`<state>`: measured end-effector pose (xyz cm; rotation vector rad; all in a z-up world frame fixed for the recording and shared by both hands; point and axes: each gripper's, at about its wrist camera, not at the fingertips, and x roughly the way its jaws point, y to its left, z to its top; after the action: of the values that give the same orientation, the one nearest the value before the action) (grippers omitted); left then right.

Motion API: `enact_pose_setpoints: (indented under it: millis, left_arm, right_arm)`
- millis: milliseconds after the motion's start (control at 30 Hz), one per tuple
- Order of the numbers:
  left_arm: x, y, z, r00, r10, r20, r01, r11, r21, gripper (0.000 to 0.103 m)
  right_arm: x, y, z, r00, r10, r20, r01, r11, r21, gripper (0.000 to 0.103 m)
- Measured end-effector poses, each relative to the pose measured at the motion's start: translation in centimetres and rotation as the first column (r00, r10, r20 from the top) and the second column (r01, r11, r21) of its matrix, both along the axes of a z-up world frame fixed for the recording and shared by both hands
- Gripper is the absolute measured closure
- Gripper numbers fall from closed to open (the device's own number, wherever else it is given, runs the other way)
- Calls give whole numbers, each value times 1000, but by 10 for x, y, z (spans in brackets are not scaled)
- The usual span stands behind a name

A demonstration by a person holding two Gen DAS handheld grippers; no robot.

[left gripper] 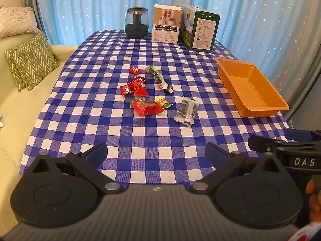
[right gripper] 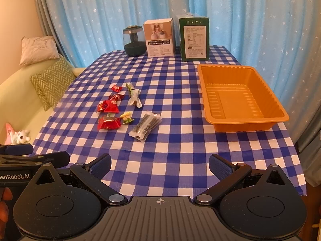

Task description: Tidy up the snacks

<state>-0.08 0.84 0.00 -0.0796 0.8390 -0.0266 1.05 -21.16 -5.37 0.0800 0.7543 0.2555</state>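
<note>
With both my left gripper (left gripper: 156, 152) and right gripper (right gripper: 160, 165) spread wide and empty at the near edge, the snacks (left gripper: 144, 92) lie scattered mid-table; the orange tray (right gripper: 242, 118) waits empty, presumably to collect them.

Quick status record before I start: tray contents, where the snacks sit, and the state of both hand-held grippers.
tray: orange tray, holds nothing, on the right of the table
snacks: red packets, green-white wrapper, small yellow packet, clear dark packet, all loose on the checked tablecloth, left of the tray
left hand-held gripper: open, holding nothing
right hand-held gripper: open, holding nothing
back edge: dark jar, two boxes
</note>
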Motion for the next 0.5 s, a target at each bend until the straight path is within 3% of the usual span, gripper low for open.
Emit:
enact_pose_setpoints:
  millis: [367,500]
  left_arm:
    - [51,20,-20,998,-64,-5,64,996,58,1]
    - [85,30,-33,992,-127,-19,128,990,63,7]
  right_arm:
    - [45,7,-23,1000,-17,7,16,999,28,1]
    - [70,17,-38,1000,-28,13,27,999,42,1]
